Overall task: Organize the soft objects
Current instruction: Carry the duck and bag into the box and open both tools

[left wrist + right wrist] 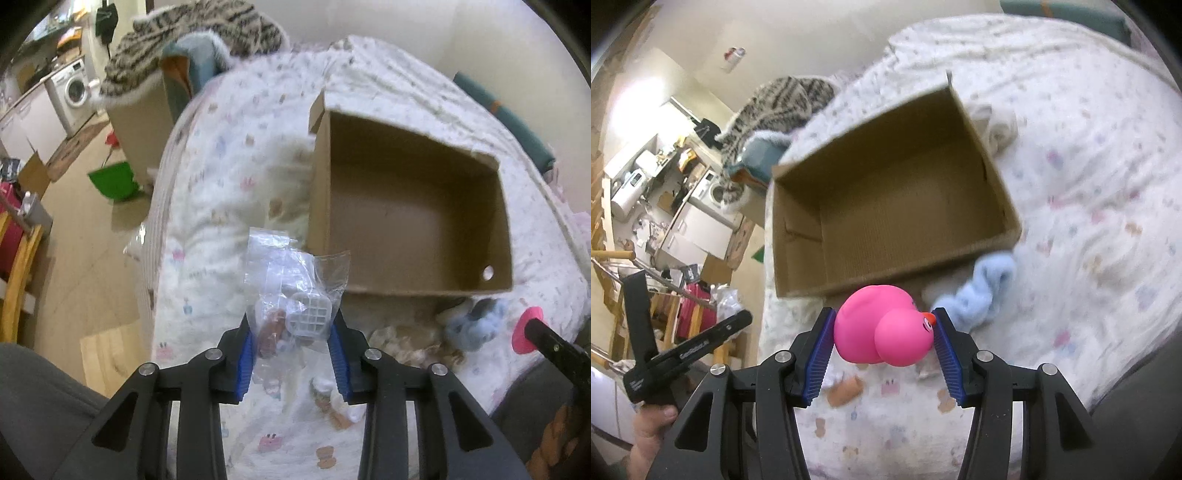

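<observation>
Here the left gripper [293, 328] has its jaws closed on a clear plastic bag [291, 284] holding a white grid-shaped piece and something brown; the bag sticks up past the jaw tips, pinched between the blue pads. Just beyond the jaws and a little to their right sits an open cardboard box [406, 206] on the bed [229, 177], its inside bare. To the right of the jaws, near the box's closest wall, lies a light blue plush toy [476, 325].

The right gripper [884, 330] has its jaws clamped on a pink rubber duck [882, 325], the body against the left pad and the orange beak touching the right pad. Directly past these jaws is the same cardboard box [886, 199], and the blue plush toy [982, 288] lies just beyond the right jaw tip, against the box's corner. Left of the jaws, a hand [652, 424] holds the other gripper's black handle.
</observation>
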